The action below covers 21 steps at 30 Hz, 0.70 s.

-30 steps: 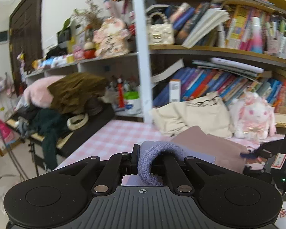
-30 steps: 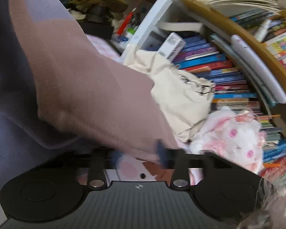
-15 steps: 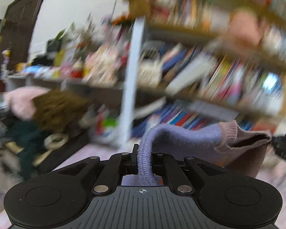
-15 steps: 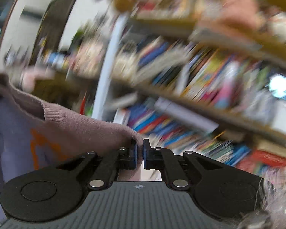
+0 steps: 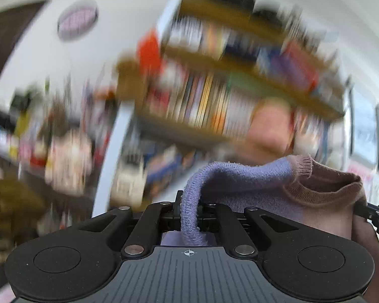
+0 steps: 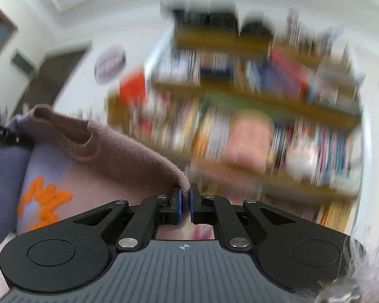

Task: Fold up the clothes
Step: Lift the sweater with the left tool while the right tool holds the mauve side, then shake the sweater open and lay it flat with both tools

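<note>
A knit sweater, lilac on one side and dusty mauve on the other, hangs stretched between my two grippers. My left gripper [image 5: 189,207] is shut on its lilac ribbed edge [image 5: 192,209]; the lilac panel [image 5: 247,176] runs right to the mauve part [image 5: 326,197]. My right gripper [image 6: 185,203] is shut on the mauve edge [image 6: 182,176]; the mauve cloth [image 6: 118,151] falls left, with orange lettering [image 6: 45,202] on a lilac panel. Each gripper's tip shows at the other view's edge.
A tall wooden bookshelf [image 6: 252,106] full of books fills the blurred background. A round wall clock [image 5: 77,21] and a dark door [image 6: 48,80] are at the upper left. The table is out of view.
Both grippers have risen and tilted upward, lifting the sweater off the checked table. The views now show the upper shelves and the ceiling, heavily blurred by motion.
</note>
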Tool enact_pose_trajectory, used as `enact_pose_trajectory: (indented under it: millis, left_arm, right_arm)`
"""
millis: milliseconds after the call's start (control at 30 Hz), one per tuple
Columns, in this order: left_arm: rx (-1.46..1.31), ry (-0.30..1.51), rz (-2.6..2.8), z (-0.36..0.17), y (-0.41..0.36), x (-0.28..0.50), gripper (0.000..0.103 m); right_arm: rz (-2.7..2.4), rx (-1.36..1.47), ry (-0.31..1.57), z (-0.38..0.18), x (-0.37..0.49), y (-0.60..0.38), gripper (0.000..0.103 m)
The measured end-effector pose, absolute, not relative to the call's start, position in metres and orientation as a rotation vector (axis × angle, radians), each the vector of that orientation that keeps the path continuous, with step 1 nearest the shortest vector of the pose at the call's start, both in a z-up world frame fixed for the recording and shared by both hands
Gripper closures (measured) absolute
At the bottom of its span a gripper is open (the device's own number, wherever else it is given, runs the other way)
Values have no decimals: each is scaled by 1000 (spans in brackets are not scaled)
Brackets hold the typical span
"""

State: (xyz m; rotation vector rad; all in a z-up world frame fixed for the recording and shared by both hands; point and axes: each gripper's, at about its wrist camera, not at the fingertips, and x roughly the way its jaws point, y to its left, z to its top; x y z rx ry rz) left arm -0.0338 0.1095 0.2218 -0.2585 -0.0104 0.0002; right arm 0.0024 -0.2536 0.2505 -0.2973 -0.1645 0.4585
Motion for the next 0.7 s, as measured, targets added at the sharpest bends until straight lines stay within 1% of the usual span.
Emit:
enact_pose_trajectory:
  millis: [67, 133, 167, 200, 233, 300, 333, 367, 400, 433, 600, 700]
  left_arm:
    - [-236, 194, 14, 181, 110, 14, 99]
    - [-190, 389, 27, 133, 108, 60, 97]
    - [-163, 478, 33, 108, 106, 82, 96]
    - [-126, 554, 44, 85, 102, 100, 90]
    - [-86, 607, 67, 68, 97, 113, 89]
    - [-16, 668, 109, 48, 88, 130, 85]
    - [12, 694, 126, 41, 84, 137, 70]
    - [37, 717, 141, 35, 80, 142, 59]
    - [52, 736, 150, 32, 79, 144, 34]
    - [68, 749, 156, 29, 78, 144, 19]
    - [154, 727, 186, 39, 72, 122, 18]
    - [279, 633, 204, 55, 57, 99, 17]
  right_arm:
    - [466, -319, 49, 218, 56, -246, 96]
    - [445, -346, 263, 163, 111, -237, 96]
    - [431, -366, 336, 136, 132, -231, 96]
    - [417, -388, 396, 111, 149, -226, 96]
    - [400, -427, 441, 87, 165, -219, 96]
    - [373, -487, 483, 61, 185, -208, 97]
    - [362, -504, 500, 54, 194, -203, 96]
    - [356, -510, 518, 49, 201, -200, 96]
    - [355, -514, 534, 43, 206, -198, 96]
    - [355, -519, 549, 36, 211, -196, 96]
    - [335, -553, 614, 8, 231, -187, 96]
    - [306, -532, 641, 1, 244, -188, 96]
